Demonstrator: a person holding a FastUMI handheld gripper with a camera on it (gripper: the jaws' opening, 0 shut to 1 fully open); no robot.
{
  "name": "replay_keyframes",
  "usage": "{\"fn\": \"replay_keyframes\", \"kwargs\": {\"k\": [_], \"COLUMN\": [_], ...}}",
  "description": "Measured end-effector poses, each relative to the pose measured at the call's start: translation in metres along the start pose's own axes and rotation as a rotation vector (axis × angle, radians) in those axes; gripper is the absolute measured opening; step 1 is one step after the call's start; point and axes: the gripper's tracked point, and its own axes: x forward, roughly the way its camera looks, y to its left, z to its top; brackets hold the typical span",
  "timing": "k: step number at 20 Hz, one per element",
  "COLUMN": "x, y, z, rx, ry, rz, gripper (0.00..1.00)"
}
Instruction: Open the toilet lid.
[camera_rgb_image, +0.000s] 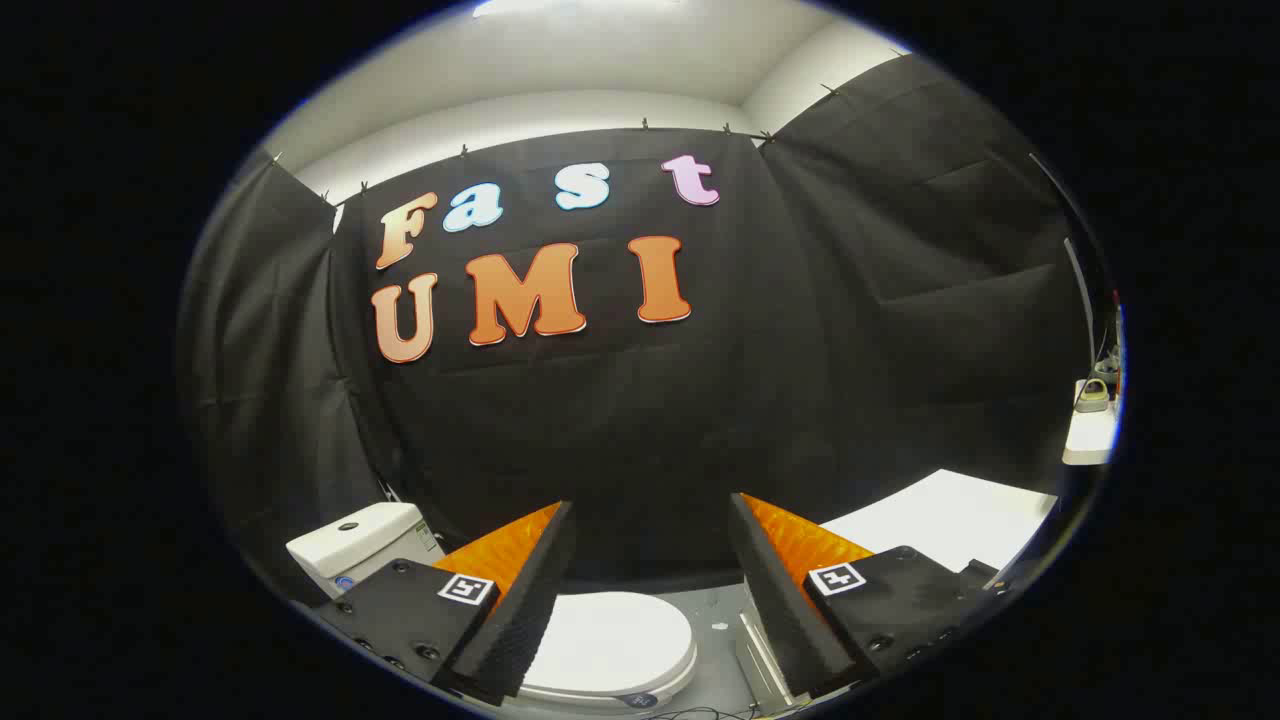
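Tongs (650, 520) spread apart, one closed toilet lid (610, 640) below

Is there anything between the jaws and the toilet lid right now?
No. In the gripper view the open gripper hangs above the closed toilet lid, with only bare air between; the jaws stand wide apart, touching nothing.

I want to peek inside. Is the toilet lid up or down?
Down. The lid lies flat over the bowl, below the open tongs.

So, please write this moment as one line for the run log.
gripper: open, holding nothing | toilet lid: closed, below and between the fingers | tank: beyond the left finger | contact: none | step: approach, lid not yet lifted
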Motion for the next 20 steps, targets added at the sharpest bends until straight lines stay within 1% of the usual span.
{"fn": "replay_keyframes", "kwargs": {"k": [6,15,20], "x": [0.000,0.009,0.008], "y": [0.000,-0.005,-0.002], "z": [0.003,-0.019,-0.020], "rx": [0.004,0.024,0.017], "ry": [-0.003,0.036,0.038], "rz": [-0.001,-0.010,-0.005], "gripper": [0.98,0.99,0.98]}}
